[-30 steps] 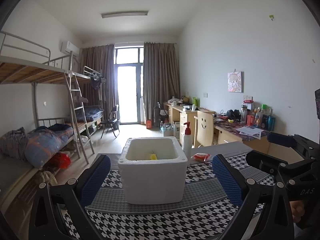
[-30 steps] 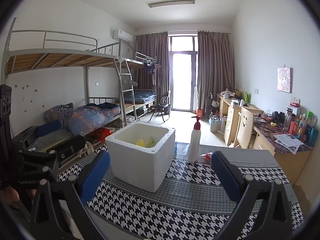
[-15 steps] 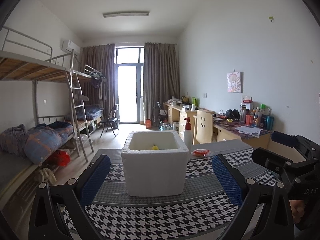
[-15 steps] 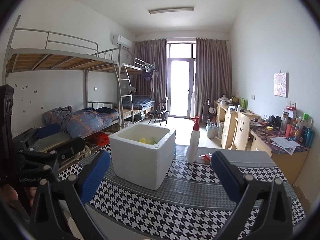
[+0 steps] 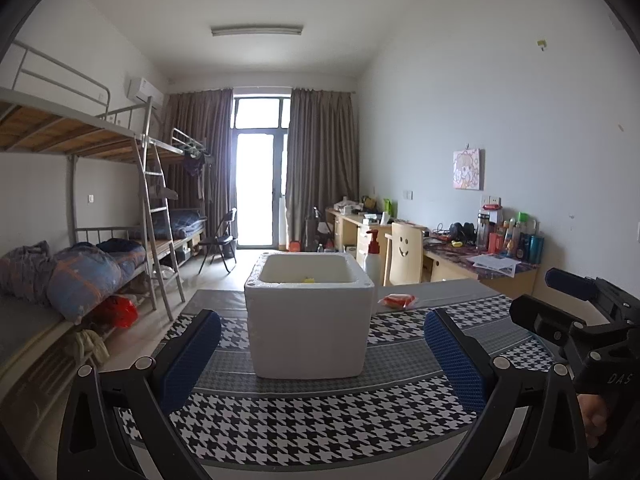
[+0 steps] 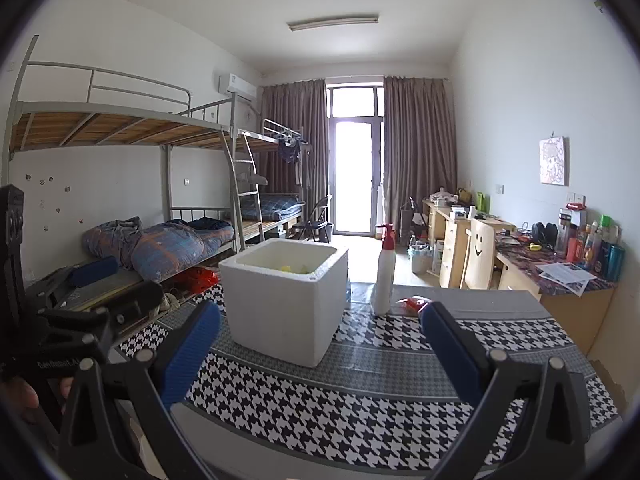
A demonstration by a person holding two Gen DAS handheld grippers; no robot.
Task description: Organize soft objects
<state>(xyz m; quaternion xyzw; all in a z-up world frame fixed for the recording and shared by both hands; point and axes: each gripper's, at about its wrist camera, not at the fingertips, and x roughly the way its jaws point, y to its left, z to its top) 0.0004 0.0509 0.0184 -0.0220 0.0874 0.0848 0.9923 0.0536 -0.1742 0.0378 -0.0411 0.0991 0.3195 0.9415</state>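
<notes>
1. The table (image 5: 312, 420) under its houndstooth cloth fills the space ahead of me; I hold both tools low at its near edge, level with the top.
2. The white foam box (image 5: 308, 320) stands upright near the middle of the cloth, straight ahead of my left gripper (image 5: 322, 354) and a little left of my right gripper (image 6: 320, 350); something yellow (image 6: 285, 268) lies inside it (a greenish piece beside it, too small to name).
3. A white pump bottle (image 6: 383, 280) with a red head stands just beside the box on its far right.
4. A small red-orange packet (image 5: 397, 300) lies flat on the cloth near the bottle, apart from the box; I judge it the one soft thing not yet stowed.
5. Both pairs of my jaws stand wide apart with nothing between the blue pads (image 5: 192, 356); I carry nothing.
6. As I read it, I am between picks; the next move calls for my right gripper to reach past the bottle without tipping it, close gently on the packet, then lift it over the box rim.
</notes>
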